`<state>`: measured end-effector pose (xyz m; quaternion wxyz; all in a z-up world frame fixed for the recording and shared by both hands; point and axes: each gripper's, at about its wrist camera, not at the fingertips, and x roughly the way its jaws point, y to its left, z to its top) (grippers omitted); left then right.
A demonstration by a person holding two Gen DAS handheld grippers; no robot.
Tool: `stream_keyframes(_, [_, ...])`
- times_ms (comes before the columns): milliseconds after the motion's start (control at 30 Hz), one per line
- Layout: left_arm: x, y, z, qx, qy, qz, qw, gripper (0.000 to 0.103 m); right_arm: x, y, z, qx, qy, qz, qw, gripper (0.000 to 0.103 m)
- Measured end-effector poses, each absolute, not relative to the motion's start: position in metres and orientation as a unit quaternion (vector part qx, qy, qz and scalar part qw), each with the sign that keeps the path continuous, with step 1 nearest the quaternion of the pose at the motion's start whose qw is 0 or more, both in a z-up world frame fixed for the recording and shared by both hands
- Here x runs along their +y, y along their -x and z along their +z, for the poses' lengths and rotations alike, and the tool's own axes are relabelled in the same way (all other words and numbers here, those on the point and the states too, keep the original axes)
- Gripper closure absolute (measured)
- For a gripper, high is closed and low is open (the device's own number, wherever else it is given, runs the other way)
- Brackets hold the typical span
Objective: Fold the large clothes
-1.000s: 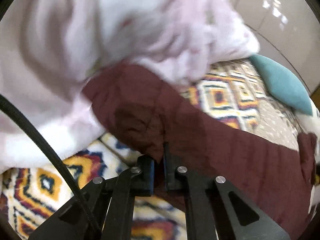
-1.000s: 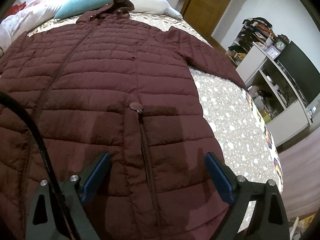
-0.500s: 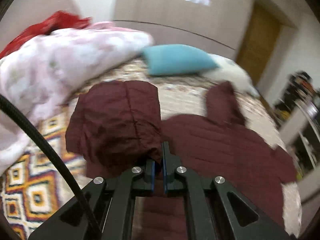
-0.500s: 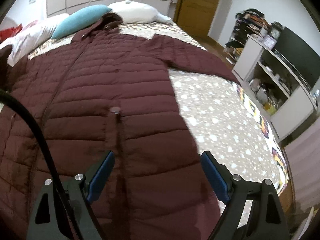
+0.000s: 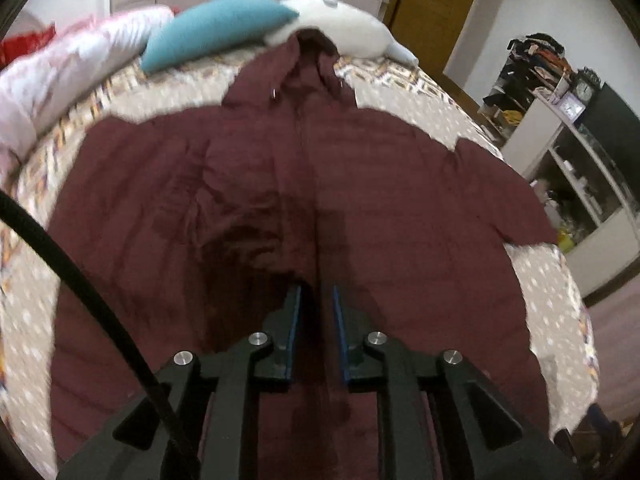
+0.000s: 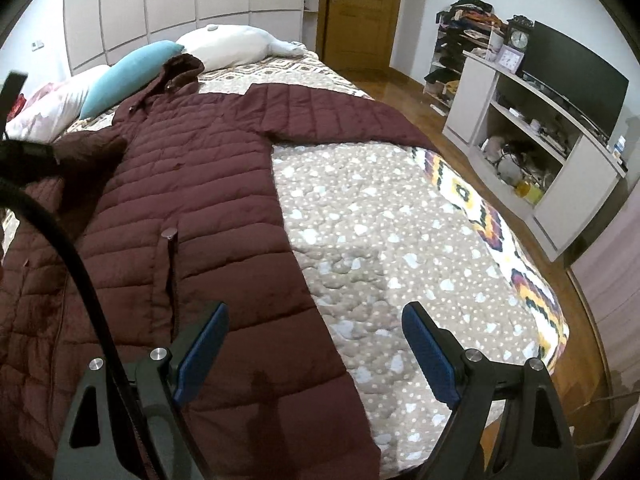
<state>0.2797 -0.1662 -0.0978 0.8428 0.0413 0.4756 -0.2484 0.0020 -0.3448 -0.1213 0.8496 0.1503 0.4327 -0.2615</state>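
A maroon quilted hooded coat [image 5: 380, 184] lies front up on the bed, hood toward the pillows; it also shows in the right wrist view [image 6: 192, 184]. Its left sleeve [image 5: 232, 208] is folded in over the chest. My left gripper [image 5: 317, 300] hovers over the coat's centre zip, jaws slightly parted with nothing between them. My right gripper [image 6: 314, 344] is wide open and empty above the coat's lower right edge. The coat's right sleeve [image 6: 340, 120] lies spread out toward the bed's side.
The bed has a beige spotted quilt [image 6: 400, 240] with a patterned border. A teal pillow [image 5: 216, 28], a white pillow [image 5: 352, 28] and a pink blanket [image 5: 60, 72] lie at the head. A white shelf unit with a TV [image 6: 560, 92] stands right, a wooden door [image 6: 360, 8] behind.
My left gripper carried the left sleeve over the coat, then parted and let it go on the chest. My right gripper swung right toward the coat's edge, staying open.
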Motion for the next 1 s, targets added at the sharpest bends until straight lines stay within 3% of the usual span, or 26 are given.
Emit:
stream_keyframes(400, [-0.043,-0.248,-0.108,0.489,0.072,-0.258,0.83,0.065,-0.3,-0.051,-0.095,0.432,-0.105,-0.188,0.876,0.012])
stream_keyframes(667, [-0.007,-0.232,-0.148,0.447,-0.057,-0.103,0.887,0.05,-0.255,-0.136,-0.089,0.423,-0.081,-0.107,0.896,0.012])
stream_keyframes(800, [-0.013,-0.225,-0.153,0.43,-0.066,-0.11,0.894,0.033,-0.23,-0.187,-0.086,0.414,-0.062,-0.071,0.906,0.012])
stream_keyframes(1000, [-0.019,-0.224,-0.161,0.413,-0.089,-0.092,0.902,0.03,-0.202,-0.247,-0.079,0.393,-0.052,-0.06,0.916,0.012])
